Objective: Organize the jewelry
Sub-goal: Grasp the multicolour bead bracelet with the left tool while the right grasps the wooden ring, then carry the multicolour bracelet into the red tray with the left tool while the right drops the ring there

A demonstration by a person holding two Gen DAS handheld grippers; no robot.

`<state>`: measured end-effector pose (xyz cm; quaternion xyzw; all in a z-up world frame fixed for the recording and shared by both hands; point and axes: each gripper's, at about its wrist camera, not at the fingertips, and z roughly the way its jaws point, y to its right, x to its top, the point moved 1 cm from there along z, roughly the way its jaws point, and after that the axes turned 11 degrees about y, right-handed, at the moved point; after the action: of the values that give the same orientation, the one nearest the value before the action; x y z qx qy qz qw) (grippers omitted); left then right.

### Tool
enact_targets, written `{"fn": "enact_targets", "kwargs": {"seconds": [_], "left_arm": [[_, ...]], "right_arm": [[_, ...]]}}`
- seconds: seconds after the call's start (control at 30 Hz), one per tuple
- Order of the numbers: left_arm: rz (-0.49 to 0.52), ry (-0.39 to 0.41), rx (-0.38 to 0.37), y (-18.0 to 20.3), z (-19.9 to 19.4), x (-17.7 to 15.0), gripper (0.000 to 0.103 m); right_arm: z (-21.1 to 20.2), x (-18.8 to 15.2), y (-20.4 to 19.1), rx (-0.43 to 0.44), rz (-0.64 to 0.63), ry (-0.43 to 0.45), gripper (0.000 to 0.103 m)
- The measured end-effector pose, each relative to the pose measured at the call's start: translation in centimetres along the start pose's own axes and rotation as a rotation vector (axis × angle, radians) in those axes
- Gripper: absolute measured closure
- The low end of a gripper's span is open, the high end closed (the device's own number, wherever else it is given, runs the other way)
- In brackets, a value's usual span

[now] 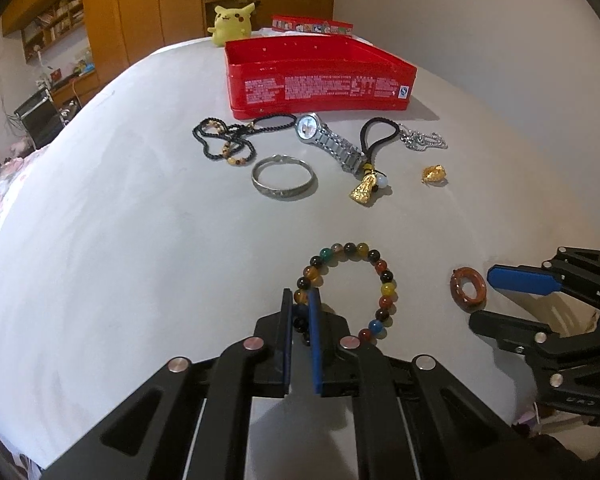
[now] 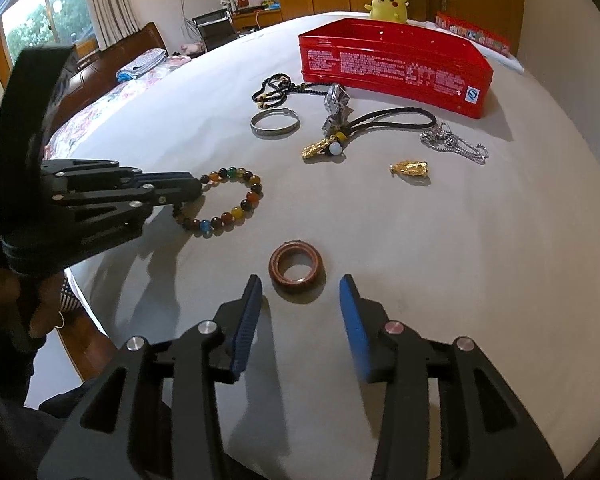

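Observation:
A bracelet of multicoloured beads (image 1: 387, 277) lies on the white table. My left gripper (image 1: 301, 300) is shut on its near-left beads, and the same grip shows from the side in the right wrist view, gripper (image 2: 198, 191) on bracelet (image 2: 256, 189). A reddish-brown ring (image 2: 274, 267) lies flat just ahead of my right gripper (image 2: 300, 282), whose blue pads stand open on either side of it without touching. From the left wrist view the ring (image 1: 457, 292) sits at the tips of the right gripper (image 1: 481, 298). An open red tin box (image 1: 320, 88) stands at the back.
Between me and the box lie a black bead necklace (image 1: 224, 140), a silver bangle (image 1: 283, 178), a steel watch (image 1: 328, 140), a gold pendant on a black cord (image 1: 362, 192), a silver chain (image 1: 422, 138) and a small gold pendant (image 1: 434, 175). A yellow plush (image 1: 232, 20) and the lid (image 1: 312, 24) sit behind the box.

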<state>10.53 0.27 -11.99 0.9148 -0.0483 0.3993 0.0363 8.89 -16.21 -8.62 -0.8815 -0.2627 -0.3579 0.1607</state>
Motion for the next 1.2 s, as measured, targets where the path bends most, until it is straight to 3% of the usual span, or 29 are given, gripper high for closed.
{"fn": "enact_targets", "kwargs": {"seconds": [0.43,0.53,1.2], "left_arm": [[0.017,0.014,0.017,0.5,-0.8,0.0,0.096],[0.015,0.017,0.018,0.4,-1.0,0.1,0.096],[0.038,0.057,0.023,1.2,-3.1,0.8,0.096]], "right_arm": [[0.9,0.1,-0.5,-0.032,-0.054,0.024,0.062],[1.0,0.2,-0.5,-0.044,-0.073,0.034,0.074],[-1.1,1.3,0.4,-0.041,-0.033,0.083,0.075]]}}
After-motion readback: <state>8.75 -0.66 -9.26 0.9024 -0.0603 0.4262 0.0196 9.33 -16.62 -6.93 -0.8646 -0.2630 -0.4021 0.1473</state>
